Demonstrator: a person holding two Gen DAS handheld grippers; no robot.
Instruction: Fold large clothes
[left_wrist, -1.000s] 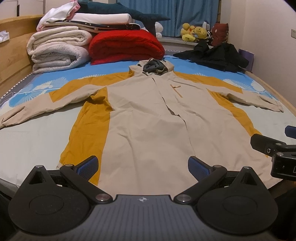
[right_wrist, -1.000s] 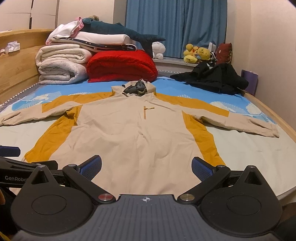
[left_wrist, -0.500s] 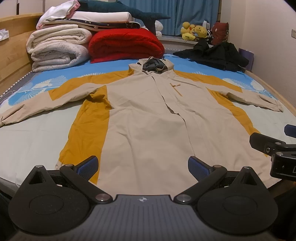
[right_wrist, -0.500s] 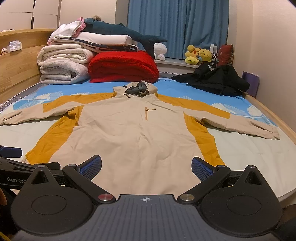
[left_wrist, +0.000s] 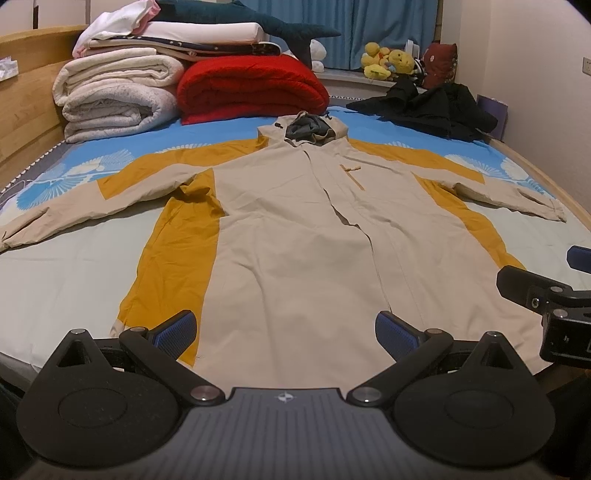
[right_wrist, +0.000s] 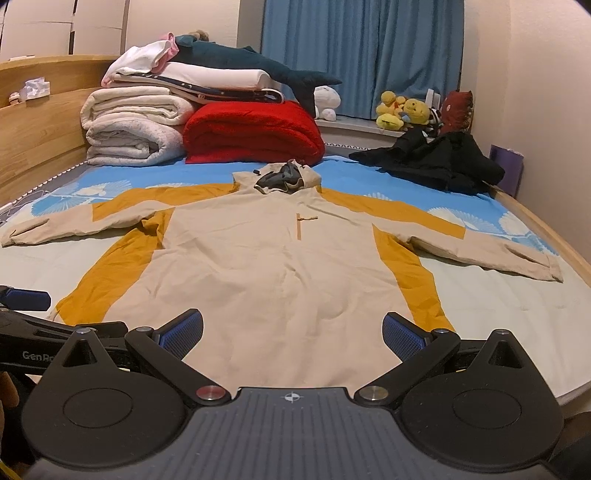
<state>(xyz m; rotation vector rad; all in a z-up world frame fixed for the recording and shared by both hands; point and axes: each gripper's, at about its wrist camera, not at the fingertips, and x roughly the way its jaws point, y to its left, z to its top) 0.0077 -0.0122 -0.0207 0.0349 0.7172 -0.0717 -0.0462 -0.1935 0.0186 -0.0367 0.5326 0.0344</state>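
A large beige hooded jacket (left_wrist: 295, 236) (right_wrist: 280, 258) with mustard side panels lies flat on the bed, front up, both sleeves spread wide and the hood toward the headboard. My left gripper (left_wrist: 285, 330) hovers open over the hem, nothing between its blue pads. My right gripper (right_wrist: 292, 332) is also open above the hem, a little to the right. In the left wrist view the right gripper's body shows at the right edge (left_wrist: 554, 306); in the right wrist view the left gripper shows at the left edge (right_wrist: 26, 317).
Folded white quilts (left_wrist: 114, 96) and a red blanket (left_wrist: 251, 88) are stacked at the head of the bed. A black garment (right_wrist: 432, 162) lies at the far right corner. Wooden bed rails (right_wrist: 546, 229) run along both sides. Plush toys (right_wrist: 402, 110) sit on the windowsill.
Both views have shifted slightly, as if both grippers lifted or tilted a little. The jacket has not moved and both grippers stay open.
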